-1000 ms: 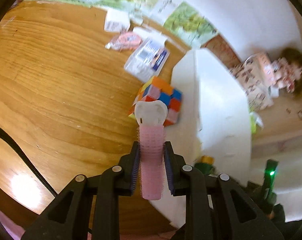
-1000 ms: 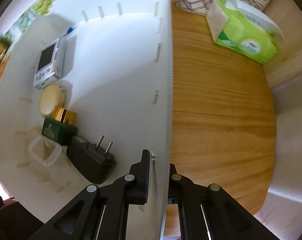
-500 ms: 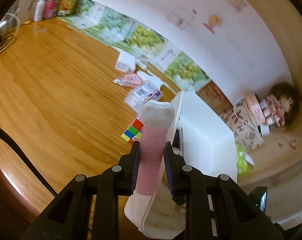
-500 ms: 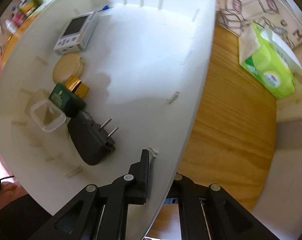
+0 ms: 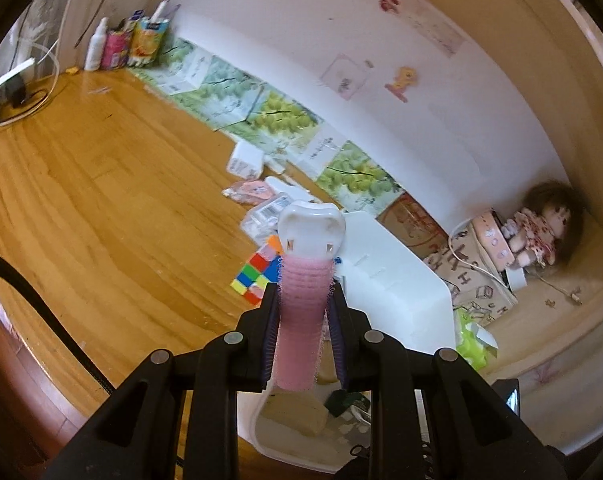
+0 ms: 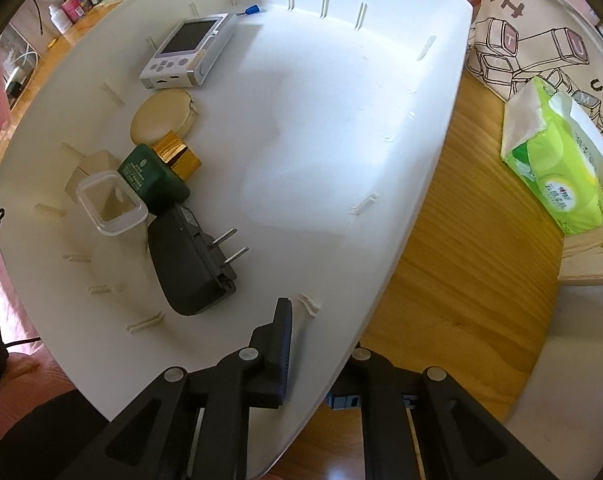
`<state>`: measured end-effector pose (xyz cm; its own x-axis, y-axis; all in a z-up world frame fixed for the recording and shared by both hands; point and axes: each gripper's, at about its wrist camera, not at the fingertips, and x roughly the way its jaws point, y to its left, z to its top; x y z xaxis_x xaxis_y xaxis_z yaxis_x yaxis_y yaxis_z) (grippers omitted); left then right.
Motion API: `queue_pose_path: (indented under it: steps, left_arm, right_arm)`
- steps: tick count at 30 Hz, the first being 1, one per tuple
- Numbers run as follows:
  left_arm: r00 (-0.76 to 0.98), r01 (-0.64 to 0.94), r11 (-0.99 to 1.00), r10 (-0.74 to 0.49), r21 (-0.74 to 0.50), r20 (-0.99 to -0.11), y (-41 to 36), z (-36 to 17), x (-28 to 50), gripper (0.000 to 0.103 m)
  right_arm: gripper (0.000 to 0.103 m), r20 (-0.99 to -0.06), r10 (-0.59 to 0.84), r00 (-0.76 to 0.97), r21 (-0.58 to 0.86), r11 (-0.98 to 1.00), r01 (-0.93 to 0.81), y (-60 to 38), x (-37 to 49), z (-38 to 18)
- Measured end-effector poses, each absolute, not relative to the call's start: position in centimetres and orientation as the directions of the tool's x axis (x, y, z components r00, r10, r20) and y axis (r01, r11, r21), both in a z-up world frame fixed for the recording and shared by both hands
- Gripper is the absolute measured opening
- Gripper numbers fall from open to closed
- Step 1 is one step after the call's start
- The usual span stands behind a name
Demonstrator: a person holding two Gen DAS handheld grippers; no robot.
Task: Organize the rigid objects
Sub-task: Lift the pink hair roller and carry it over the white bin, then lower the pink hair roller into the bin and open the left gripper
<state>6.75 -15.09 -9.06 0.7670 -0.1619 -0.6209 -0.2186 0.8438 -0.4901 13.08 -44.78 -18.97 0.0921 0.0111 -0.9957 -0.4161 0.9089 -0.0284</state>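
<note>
in bin (image 6: 441,128): game console (image 6: 187,50) far left, compact (image 6: 161,118) nearer, then bottle (image 6: 157,170), clear box (image 6: 111,204), charger (image 6: 189,264) nearest | right of bin on table (image 6: 461,280): tissue pack (image 6: 557,168) | left of bin: puzzle cube (image 5: 257,276)

I've lifted the left gripper (image 5: 303,316) with the pink hair roller (image 5: 301,328) away from the puzzle cube (image 5: 257,276), toward the white bin (image 6: 341,128). My right gripper (image 6: 321,344) rolled, its jaws opening around that bin's wall.
</note>
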Motion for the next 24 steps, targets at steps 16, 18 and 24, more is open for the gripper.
queue_pose_path:
  steps: [16,18,24]
  left_arm:
    - [0.7,-0.028,0.931,-0.241,-0.363,-0.672,-20.6,-7.7,8.5,0.026]
    - [0.684,-0.004,0.938,-0.25,-0.346,-0.686,-21.4,-7.7,8.7,0.026]
    - [0.633,0.085,0.953,-0.276,-0.29,-0.723,-23.0,-7.7,8.9,0.028]
  right_arm:
    - [0.014,-0.991,0.065,0.119,0.017,0.93,-0.367,-48.3,12.8,-17.7]
    - [0.014,-0.99,0.069,0.124,0.02,0.934,-0.356,-48.7,12.8,-17.6]
    - [0.013,-0.988,0.086,0.126,0.045,0.953,-0.301,-50.3,12.5,-17.5]
